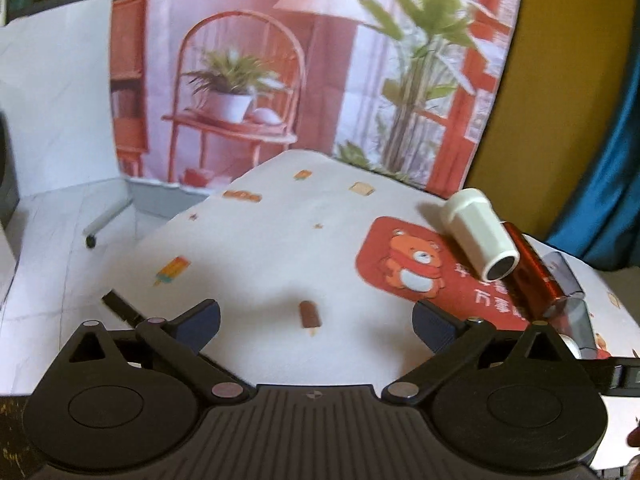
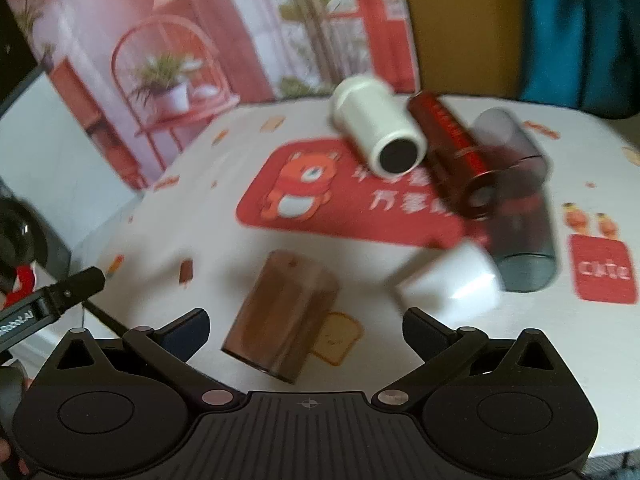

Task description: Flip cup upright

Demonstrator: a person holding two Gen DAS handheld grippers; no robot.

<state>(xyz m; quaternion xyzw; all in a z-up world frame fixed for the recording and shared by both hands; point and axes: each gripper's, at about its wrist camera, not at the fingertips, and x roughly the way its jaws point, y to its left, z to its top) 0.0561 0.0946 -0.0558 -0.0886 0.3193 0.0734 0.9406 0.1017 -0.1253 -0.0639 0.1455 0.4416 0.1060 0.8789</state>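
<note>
While the left gripper (image 1: 316, 322) hangs spread and empty over the printed tablecloth (image 1: 256, 240), its view shows a white tumbler (image 1: 478, 236) lying on its side beside a red bottle (image 1: 532, 272). From the right wrist, the right gripper (image 2: 306, 330) is likewise spread, with a brown translucent cup (image 2: 280, 316) lying toppled just ahead between its fingers. This looks like the approach; next, close on that cup and tip it upright.
</note>
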